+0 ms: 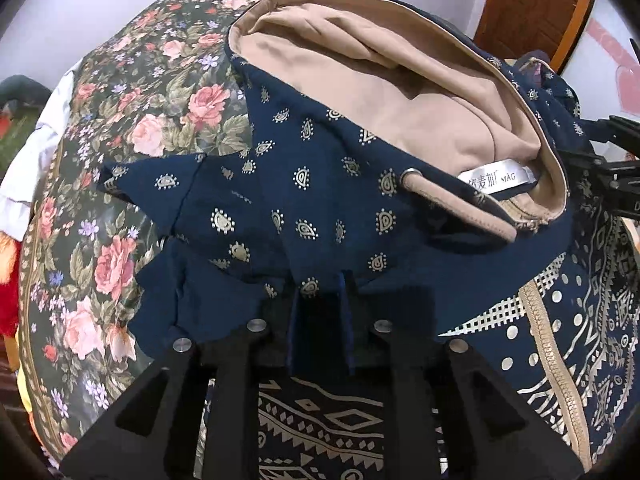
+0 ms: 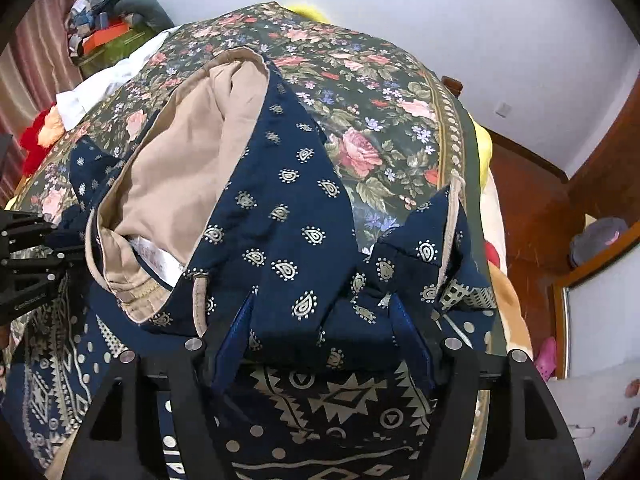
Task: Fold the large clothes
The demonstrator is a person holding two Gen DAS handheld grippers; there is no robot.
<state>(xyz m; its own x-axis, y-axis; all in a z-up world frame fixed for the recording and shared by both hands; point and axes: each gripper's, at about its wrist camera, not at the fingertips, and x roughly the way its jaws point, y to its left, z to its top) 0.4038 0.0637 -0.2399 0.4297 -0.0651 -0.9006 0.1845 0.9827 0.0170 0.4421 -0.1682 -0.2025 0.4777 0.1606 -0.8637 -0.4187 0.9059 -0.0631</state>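
Left wrist view: the floral bedspread (image 1: 132,128) on the bed is seen as the widest thing, and across it a navy hooded garment (image 1: 304,184) with a pale paisley print is spread, its beige-lined hood (image 1: 380,92) lying open toward the far side. A white label (image 1: 496,178) is seen inside the neck, with a beige drawcord (image 1: 460,208) beside it. The left claw (image 1: 324,308) is nearly pressed together and a fold of the navy cloth is pinched between its blue pads. In the right wrist view the right claw (image 2: 324,328) is spread wide; a bunch of the same cloth lies between its fingers (image 2: 236,332), but it cannot be told that the pads press on it, so it is judged loose there.

The step in hand is judged to be the folding of the upper part, shoulders and hood, over the patterned body (image 2: 340,400). For this to be done well, both shoulders should be gripped at matching points and the cloth kept taut between them, so that the fold line runs straight. The hood is best laid flat first, with the drawcord tucked in, lest a lump be left. The right grip should be made firm before anything is lifted.
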